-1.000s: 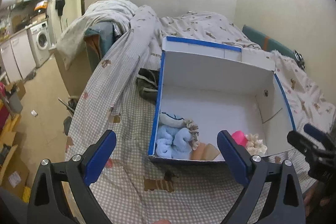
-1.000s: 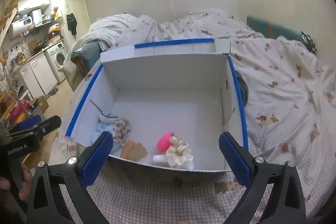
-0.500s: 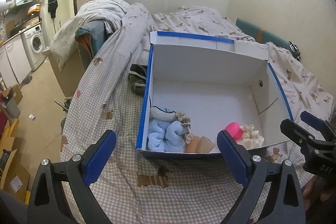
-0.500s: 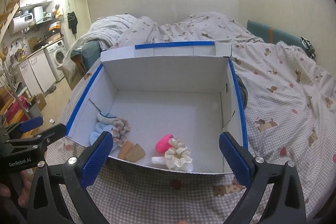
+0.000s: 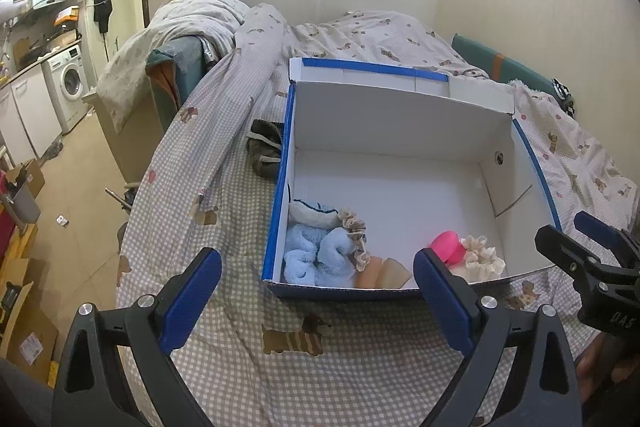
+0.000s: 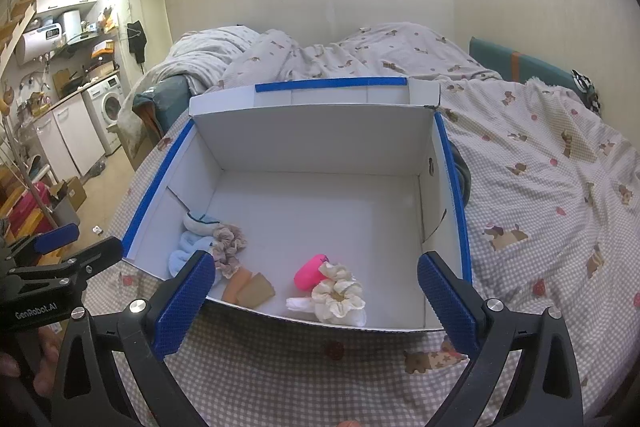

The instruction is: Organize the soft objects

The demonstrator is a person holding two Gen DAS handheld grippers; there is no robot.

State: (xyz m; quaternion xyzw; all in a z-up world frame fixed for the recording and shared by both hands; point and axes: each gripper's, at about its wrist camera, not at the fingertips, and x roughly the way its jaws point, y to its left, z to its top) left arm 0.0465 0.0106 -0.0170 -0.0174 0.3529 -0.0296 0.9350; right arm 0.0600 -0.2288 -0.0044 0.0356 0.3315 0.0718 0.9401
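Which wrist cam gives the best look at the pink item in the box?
Right wrist. The pink item shows almost whole there, lying on the box floor against the cream scrunchie. In the left wrist view, that gripper's own right finger covers part of it.

Box (image 6: 320,151): white inside, blue tape on rims. In it, near left: light-blue fluffy socks (image 5: 316,259), white sock w/ dark-blue trim (image 5: 310,213), beige scrunchie (image 6: 229,243), orange-tan pieces (image 6: 248,287). Near right: hot-pink roll (image 6: 308,273), cream scrunchie (image 6: 338,293). Bed sheet (image 6: 540,187): grey-white gingham w/ brown dog prints and red dots. Olive-grey cloth (image 5: 264,151) left of box. Both grippers: black frames, blue fingers (image 6: 182,307). Teal cushion (image 6: 520,65) w/ orange stripe far right.
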